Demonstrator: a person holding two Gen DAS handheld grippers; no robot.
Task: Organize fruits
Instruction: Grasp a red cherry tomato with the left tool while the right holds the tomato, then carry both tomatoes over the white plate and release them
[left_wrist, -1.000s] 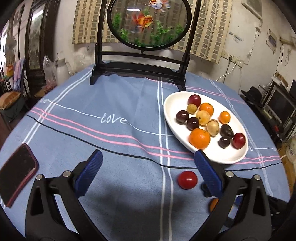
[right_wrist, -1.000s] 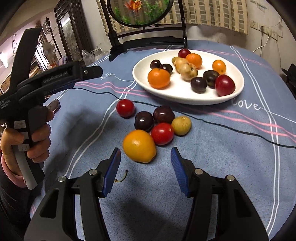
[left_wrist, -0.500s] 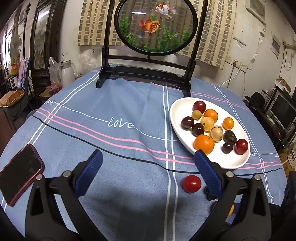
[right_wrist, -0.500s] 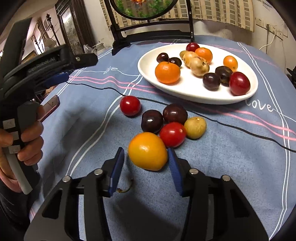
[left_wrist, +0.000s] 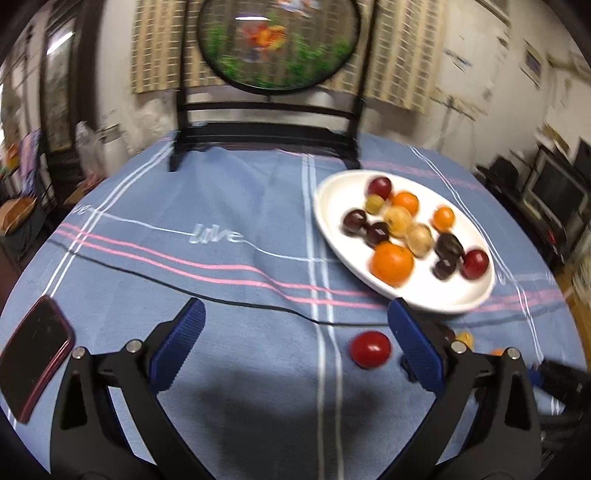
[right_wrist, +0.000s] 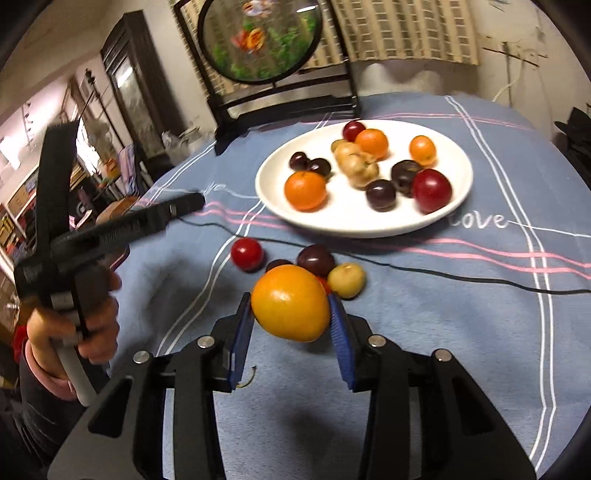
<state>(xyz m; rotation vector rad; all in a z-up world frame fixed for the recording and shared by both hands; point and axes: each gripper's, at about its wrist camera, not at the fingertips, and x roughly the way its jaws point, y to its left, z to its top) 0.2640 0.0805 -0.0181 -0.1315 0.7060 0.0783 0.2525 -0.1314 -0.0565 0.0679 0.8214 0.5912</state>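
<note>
Lifted since a second before, the orange (right_wrist: 290, 303) sat clamped in our right gripper (right_wrist: 291, 325) — left gripper (left_wrist: 295, 347) idle, jaws apart; we judged a steady, level carry to the white plate (right_wrist: 458, 206) best.

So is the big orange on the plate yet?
No. The big orange is out of the white plate, pinched in the right gripper, with more fruit beyond it on the tablecloth.

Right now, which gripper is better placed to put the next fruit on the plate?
Right. The right gripper is shut on the orange, with the plate just ahead. The left gripper is open and holds nothing.
</note>
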